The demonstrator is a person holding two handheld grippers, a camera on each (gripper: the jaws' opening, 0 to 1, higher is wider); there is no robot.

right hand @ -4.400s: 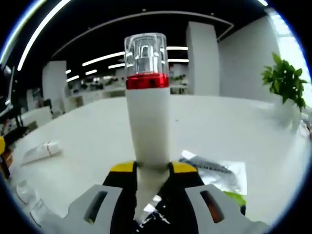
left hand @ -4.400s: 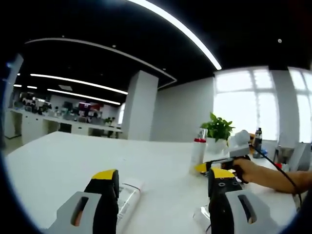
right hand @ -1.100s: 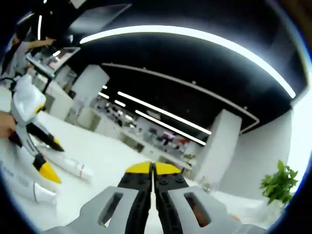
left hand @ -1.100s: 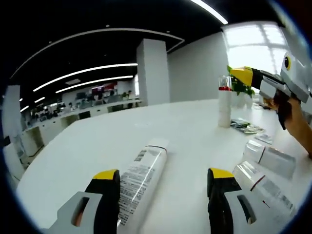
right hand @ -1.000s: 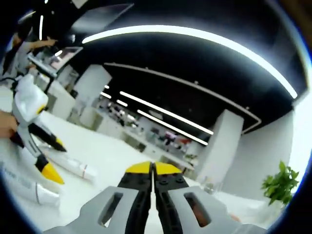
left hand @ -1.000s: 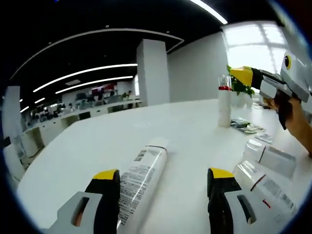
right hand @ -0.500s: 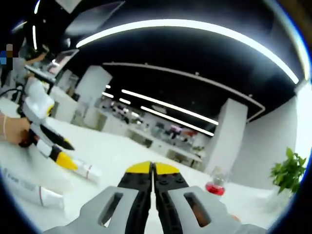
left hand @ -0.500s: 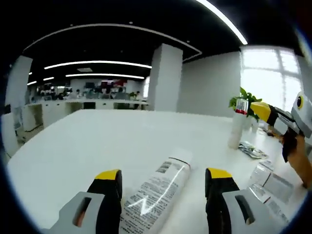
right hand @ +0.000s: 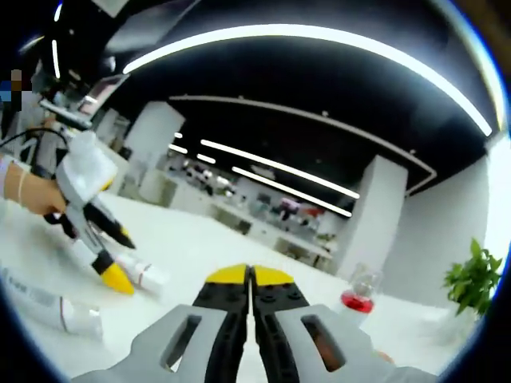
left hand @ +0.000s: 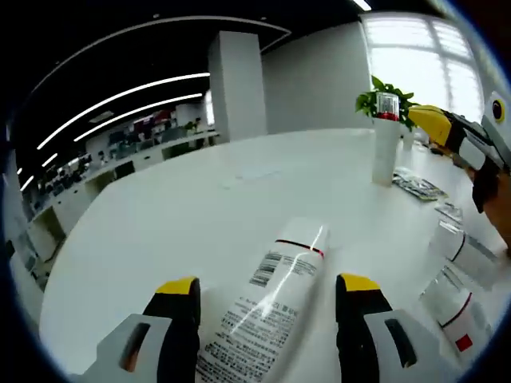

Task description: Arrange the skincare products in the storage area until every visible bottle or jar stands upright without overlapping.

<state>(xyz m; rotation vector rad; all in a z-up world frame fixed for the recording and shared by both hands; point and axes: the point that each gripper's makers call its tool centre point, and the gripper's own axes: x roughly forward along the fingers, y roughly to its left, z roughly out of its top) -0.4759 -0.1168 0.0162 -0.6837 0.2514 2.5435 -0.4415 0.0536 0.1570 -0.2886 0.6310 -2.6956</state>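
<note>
Closing in on the lying tube (left hand: 267, 315), the left gripper (left hand: 267, 289) now has its spread jaws on either side of it on the white table (left hand: 144, 215), nearer than a second ago, not yet pinching. A red-collared bottle (left hand: 386, 148) already stands upright farther off, with more tubes (left hand: 455, 275) lying at right, so most work remains.

In the right gripper view, the right gripper (right hand: 251, 277) is raised, jaws pressed together on nothing, having let go of the bottle (right hand: 358, 295). It has swung to show the left gripper (right hand: 88, 207) lowering over the tube (right hand: 142, 275).
</note>
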